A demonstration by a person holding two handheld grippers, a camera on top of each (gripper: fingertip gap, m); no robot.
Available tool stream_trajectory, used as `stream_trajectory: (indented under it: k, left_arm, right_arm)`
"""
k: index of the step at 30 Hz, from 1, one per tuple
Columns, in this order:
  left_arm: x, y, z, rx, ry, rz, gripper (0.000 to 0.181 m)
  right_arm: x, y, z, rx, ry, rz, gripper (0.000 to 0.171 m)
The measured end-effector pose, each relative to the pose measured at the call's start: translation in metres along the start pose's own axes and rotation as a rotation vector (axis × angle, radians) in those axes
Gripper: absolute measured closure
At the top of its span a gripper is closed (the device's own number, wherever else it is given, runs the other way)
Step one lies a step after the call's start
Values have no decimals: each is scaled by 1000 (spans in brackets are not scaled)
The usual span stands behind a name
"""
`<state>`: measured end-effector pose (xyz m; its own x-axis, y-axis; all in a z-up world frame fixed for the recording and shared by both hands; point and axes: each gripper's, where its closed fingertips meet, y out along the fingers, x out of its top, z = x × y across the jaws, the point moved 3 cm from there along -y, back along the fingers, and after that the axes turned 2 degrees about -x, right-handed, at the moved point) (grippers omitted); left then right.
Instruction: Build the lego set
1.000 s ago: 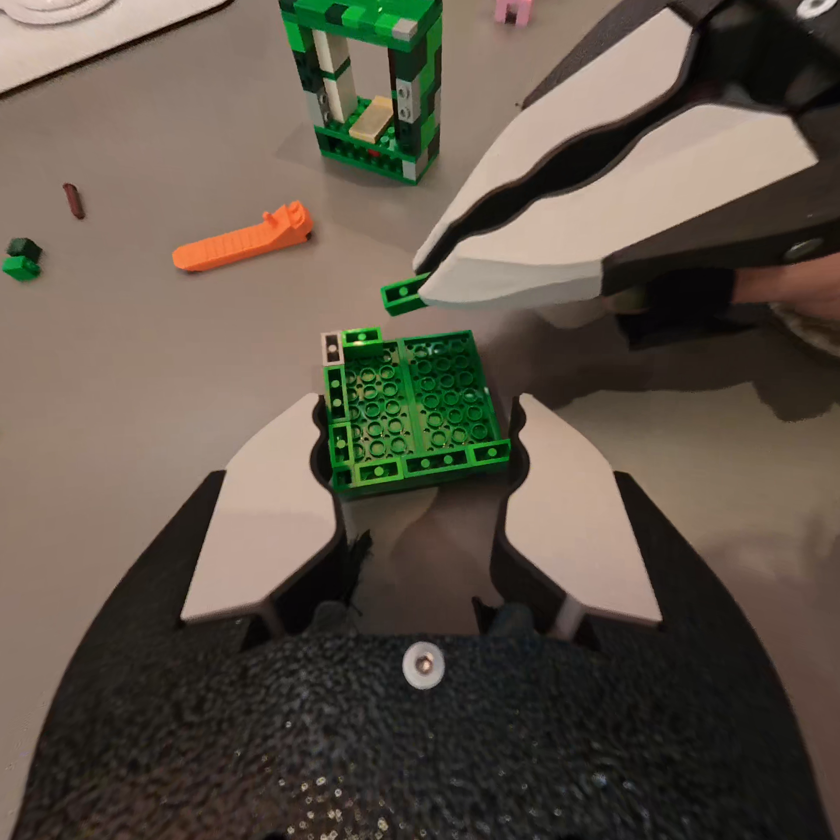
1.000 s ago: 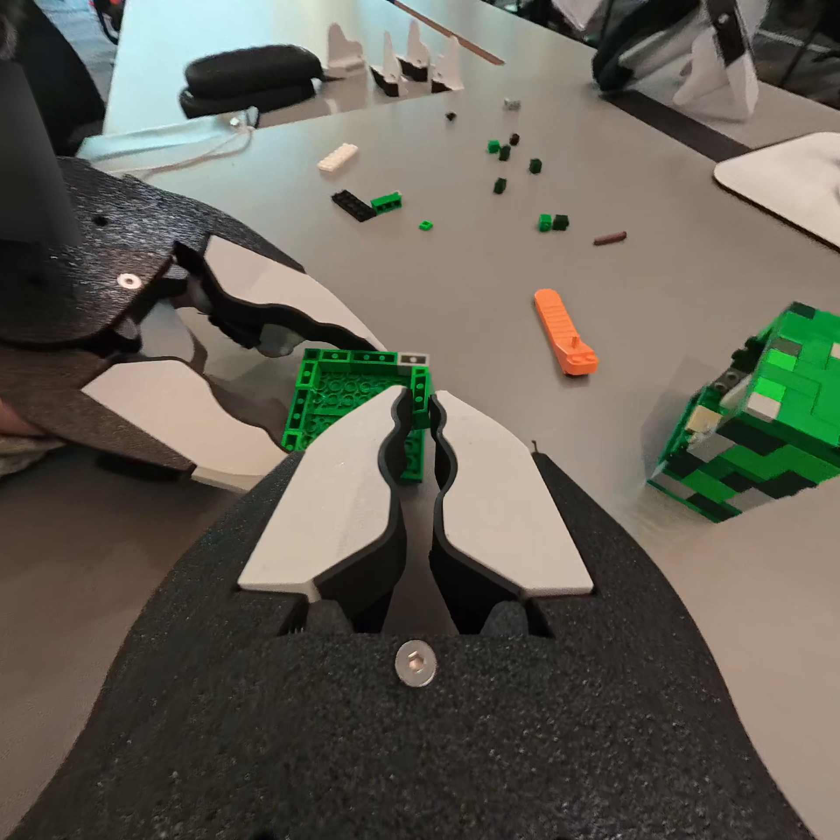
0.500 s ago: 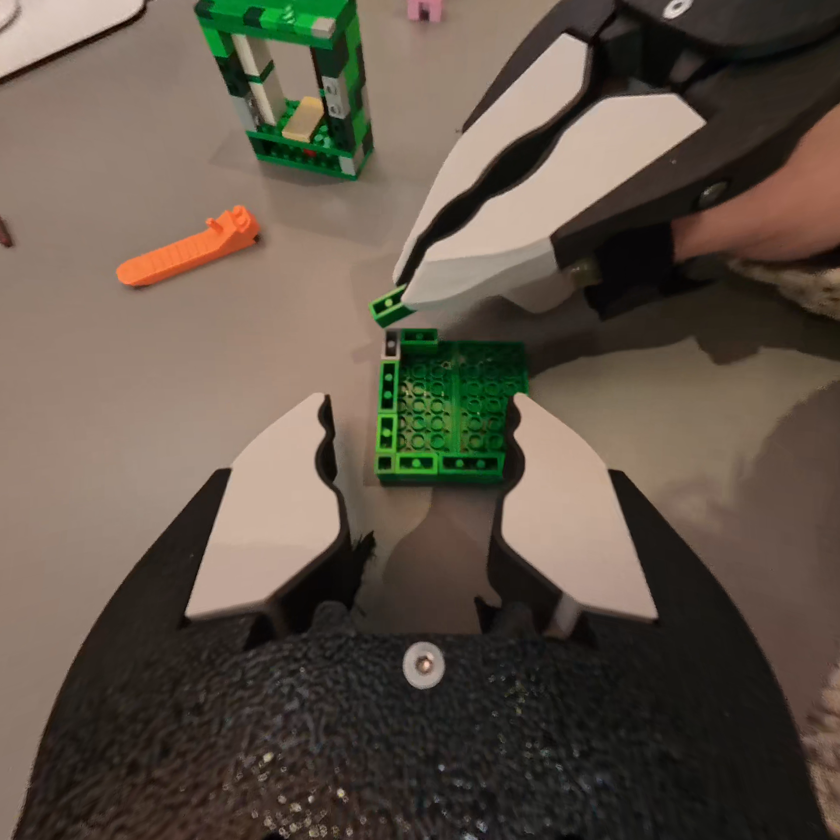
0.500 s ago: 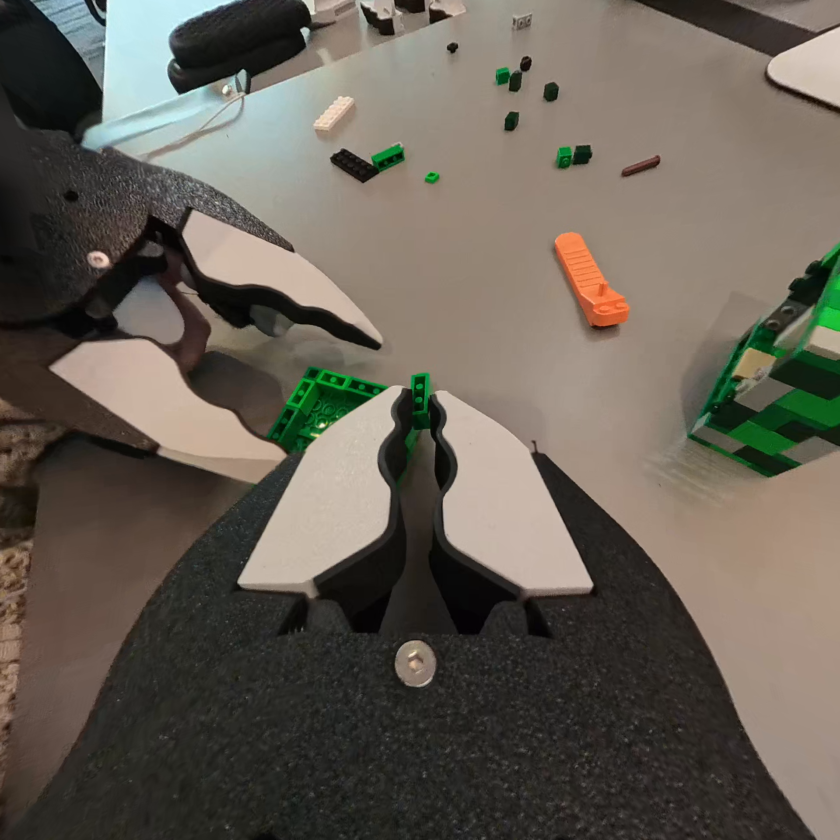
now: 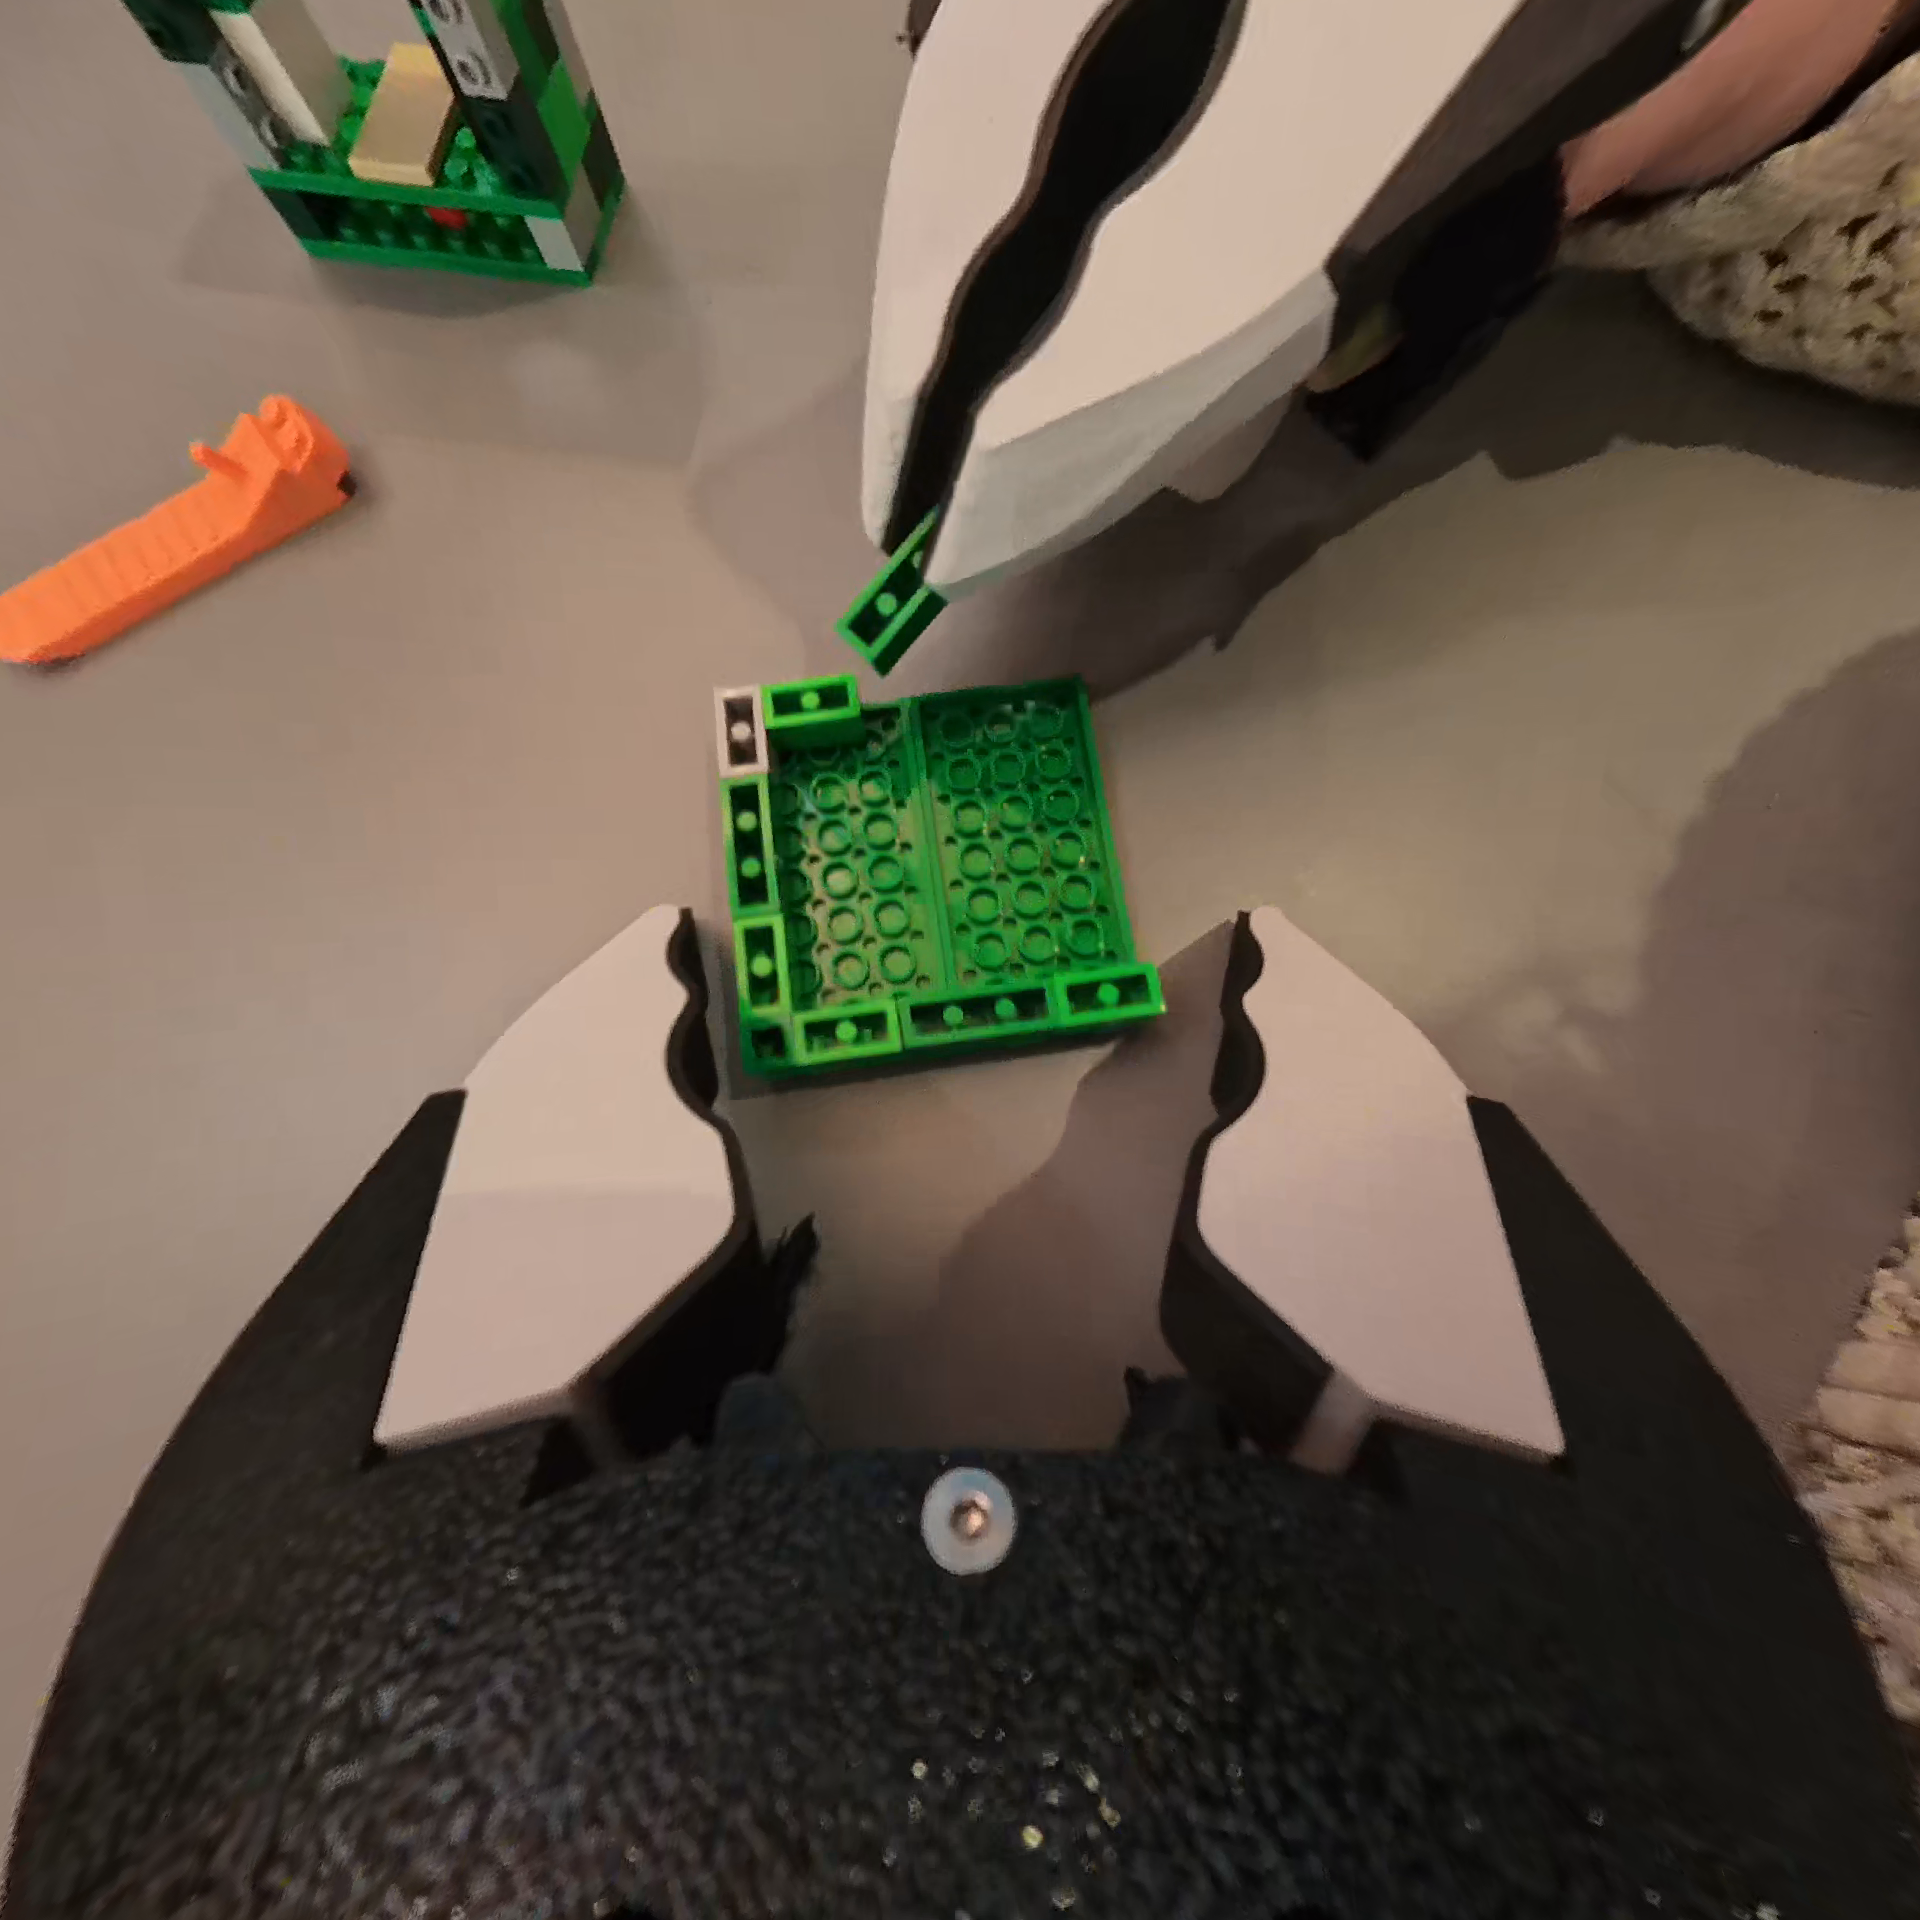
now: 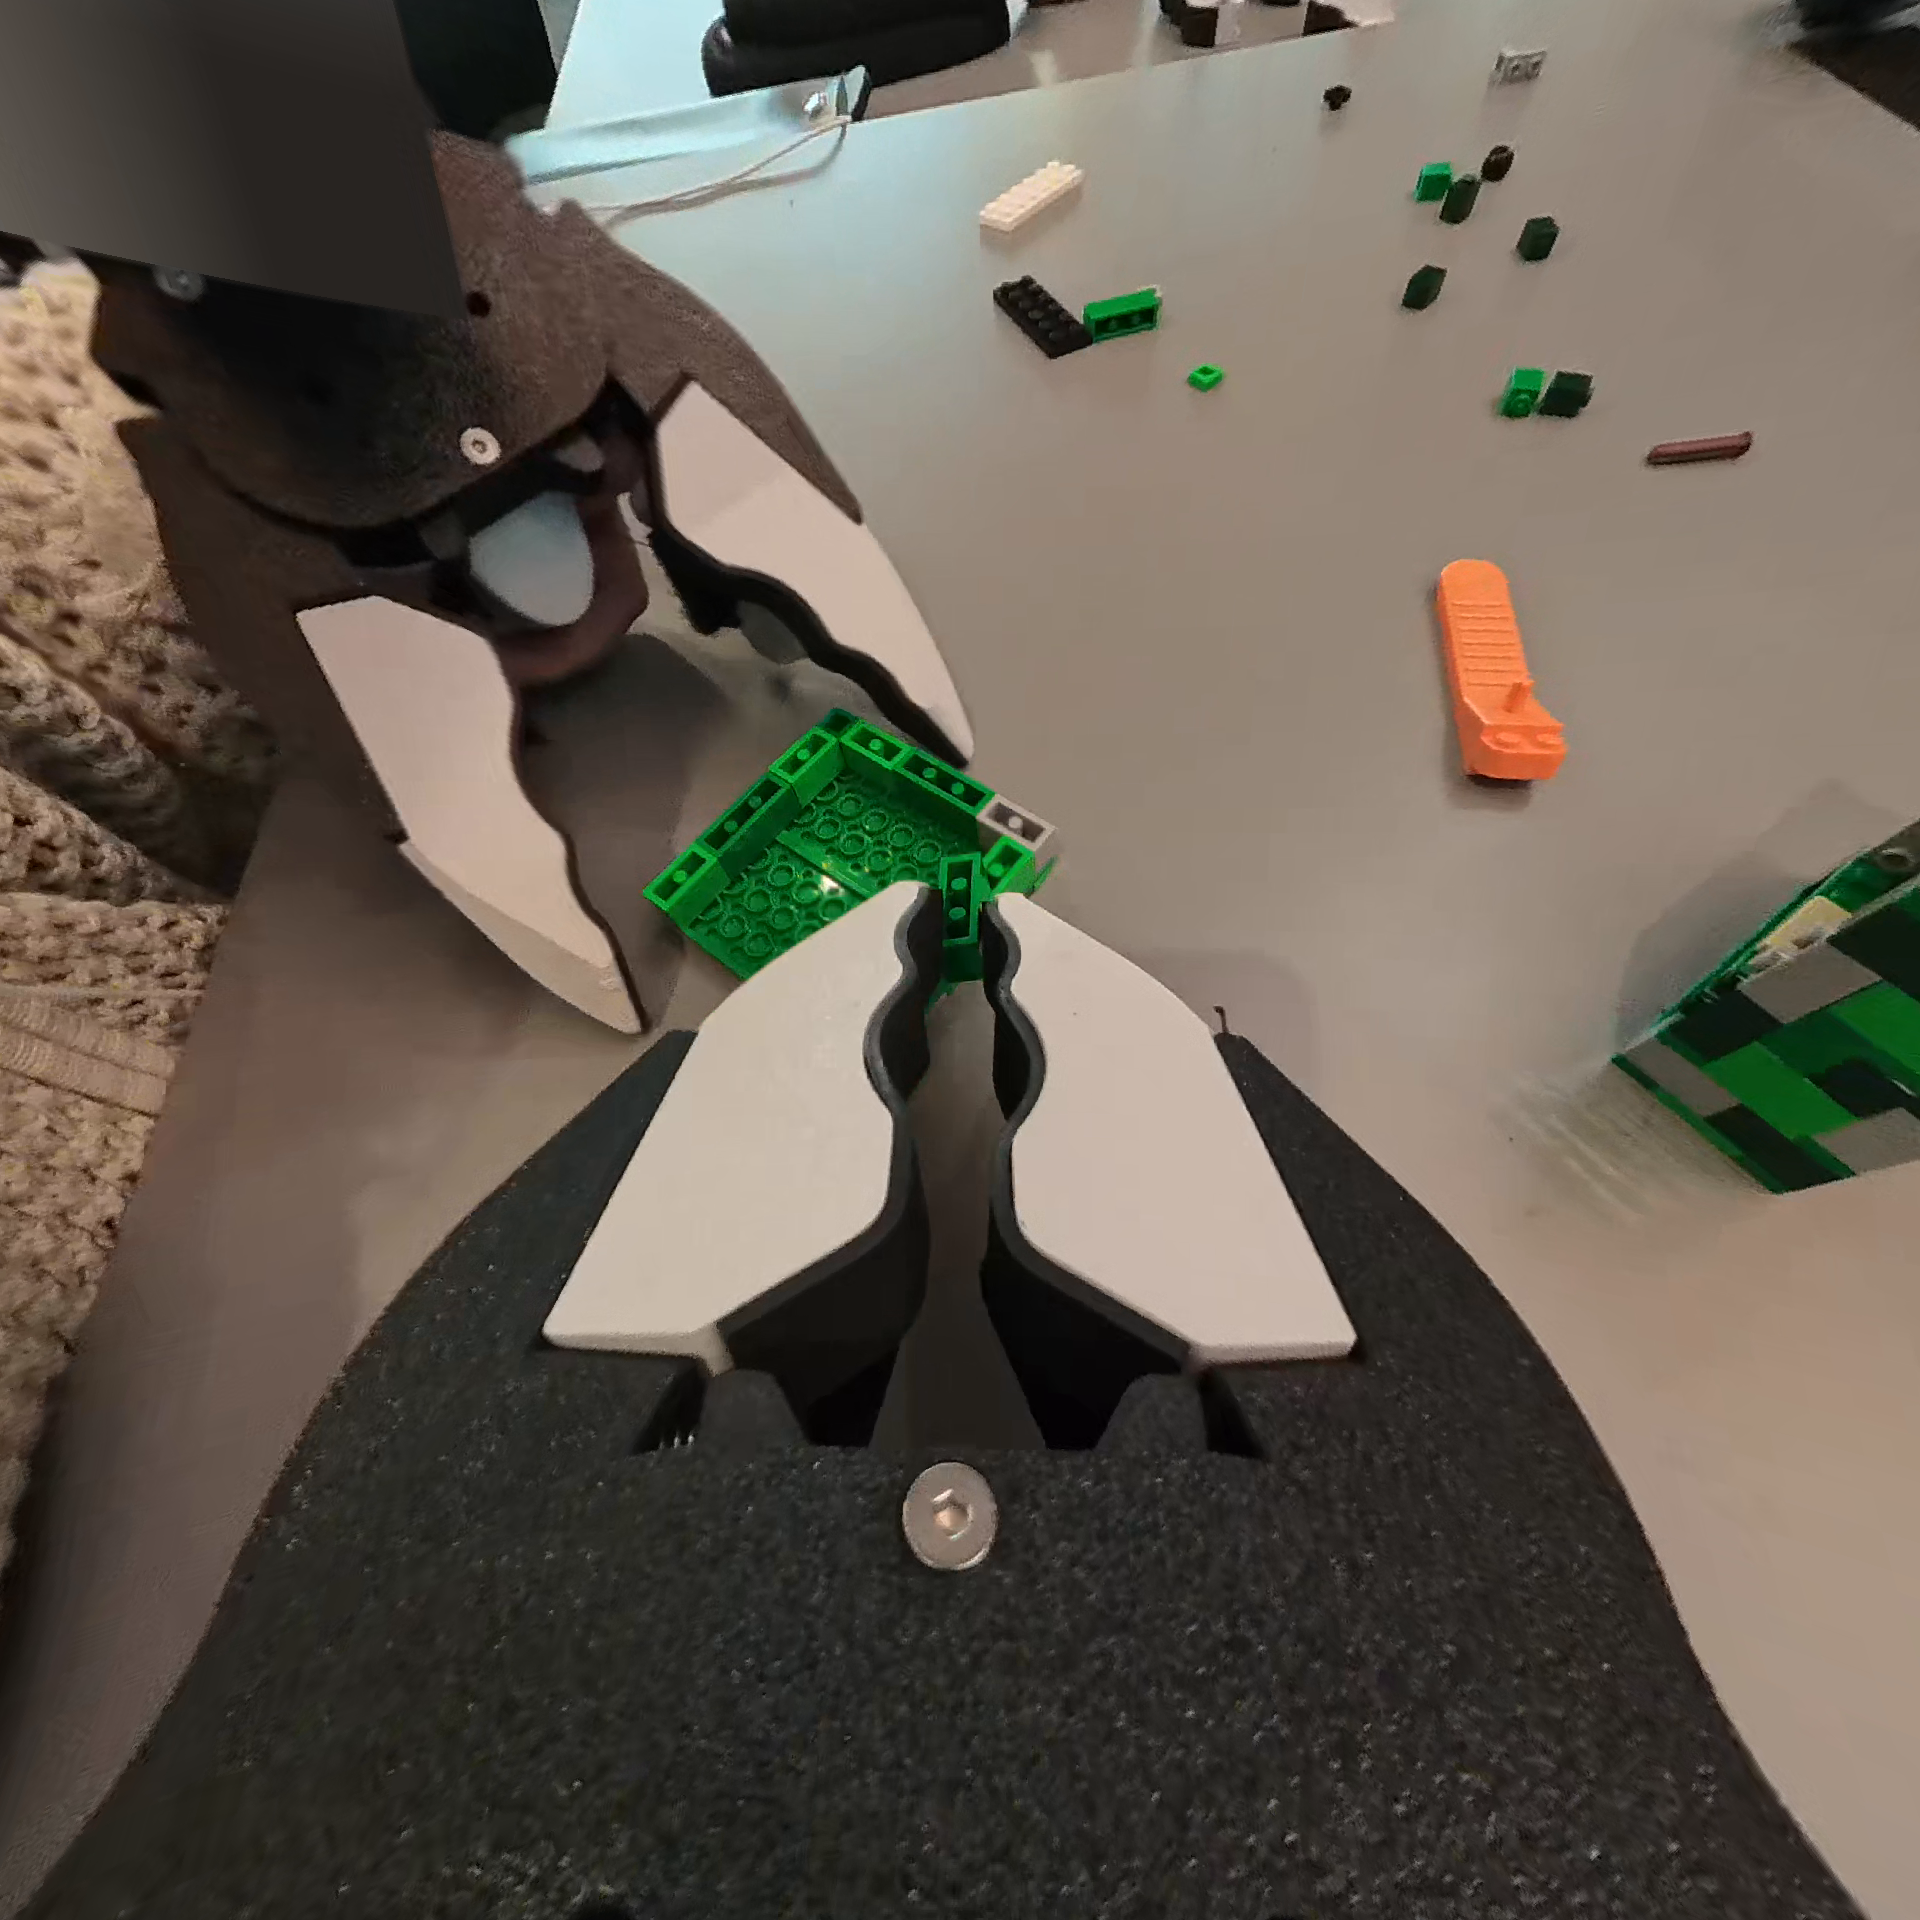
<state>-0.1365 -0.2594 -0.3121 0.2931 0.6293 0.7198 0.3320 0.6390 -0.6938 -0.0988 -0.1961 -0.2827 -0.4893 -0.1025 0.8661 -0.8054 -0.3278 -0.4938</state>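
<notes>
While my left claw [image 5: 966, 997] is waiting spread wide at the green base [image 5: 935, 883] on the tabletop [image 5: 416, 831], my right claw [image 6: 961, 914] is clenching a small green brick [image 5: 891, 613] just above its unfinished far rim, needing alignment and pressing.

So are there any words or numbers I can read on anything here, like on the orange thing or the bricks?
No, none can be read in either view.
The orange brick separator shows only ridges.
The small green brick in the right gripper is plain.
The green base plate, between the open left gripper fingers, shows only round studs.
</notes>
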Motion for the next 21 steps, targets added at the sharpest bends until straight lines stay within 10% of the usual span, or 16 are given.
stream_trajectory:
  k: [10, 21]
  left_arm:
    - [9, 2, 11, -56, 58, 275, 110]
    - [9, 3, 13, 47, -79, 117, 112]
  right_arm:
    - [1, -1, 0, -85, 45, 18, 164]
    - [2, 9, 7, -291, 233, -3, 164]
